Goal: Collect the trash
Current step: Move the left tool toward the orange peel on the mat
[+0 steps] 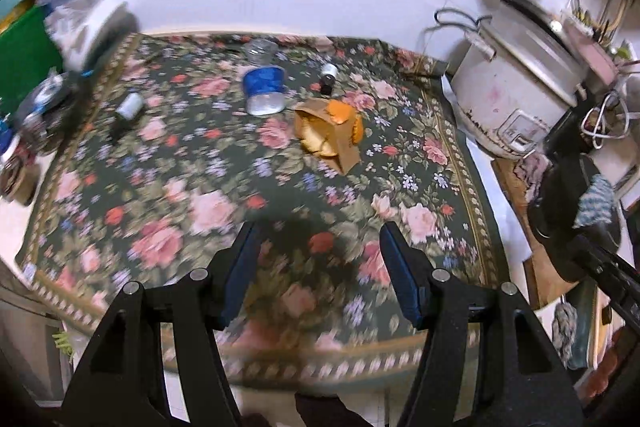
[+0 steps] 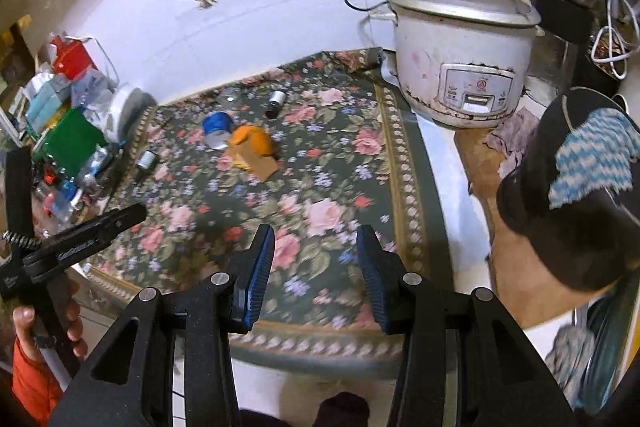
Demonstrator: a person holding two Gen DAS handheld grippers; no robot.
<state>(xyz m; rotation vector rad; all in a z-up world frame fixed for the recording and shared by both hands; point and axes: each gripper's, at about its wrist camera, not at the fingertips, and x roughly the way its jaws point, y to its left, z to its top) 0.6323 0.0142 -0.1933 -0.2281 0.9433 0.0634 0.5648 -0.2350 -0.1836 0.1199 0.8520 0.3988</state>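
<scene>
floral tablecloth [image 1: 208, 211] is carrying a crumpled brown paper bag [image 1: 330, 133], a blue can [image 1: 264, 91] lying just beside it; left gripper [image 1: 316, 259] and right gripper [image 2: 316, 259] are hovering apart-jawed, gripping nothing.

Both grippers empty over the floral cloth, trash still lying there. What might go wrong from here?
1. The blue cup lies touching the brown paper bag; grabbing one may drag the other.
2. The small canisters lie on their sides and could roll away.
3. The rice cooker crowds the right gripper.
</scene>
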